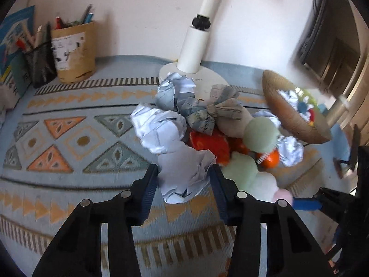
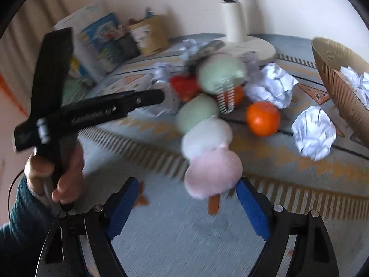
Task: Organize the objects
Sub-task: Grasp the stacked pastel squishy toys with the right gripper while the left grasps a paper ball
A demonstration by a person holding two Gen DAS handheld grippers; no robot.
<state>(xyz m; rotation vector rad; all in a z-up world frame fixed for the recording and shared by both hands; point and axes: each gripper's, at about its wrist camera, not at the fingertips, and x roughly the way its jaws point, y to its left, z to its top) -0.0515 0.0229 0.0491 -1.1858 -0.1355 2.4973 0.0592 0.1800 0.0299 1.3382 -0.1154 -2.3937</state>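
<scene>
Only left view shows claw seemingly gripping paper.

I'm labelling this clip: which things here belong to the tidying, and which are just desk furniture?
Job:
crumpled paper balls
plush skewer
orange
woven basket
plaid cloth

Lying about:
lamp
pen holders
books

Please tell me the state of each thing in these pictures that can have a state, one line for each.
left gripper: shut on a crumpled paper ball.
right gripper: open around the plush skewer toy.
woven basket: tipped, paper inside.
orange: loose on the rug.
</scene>
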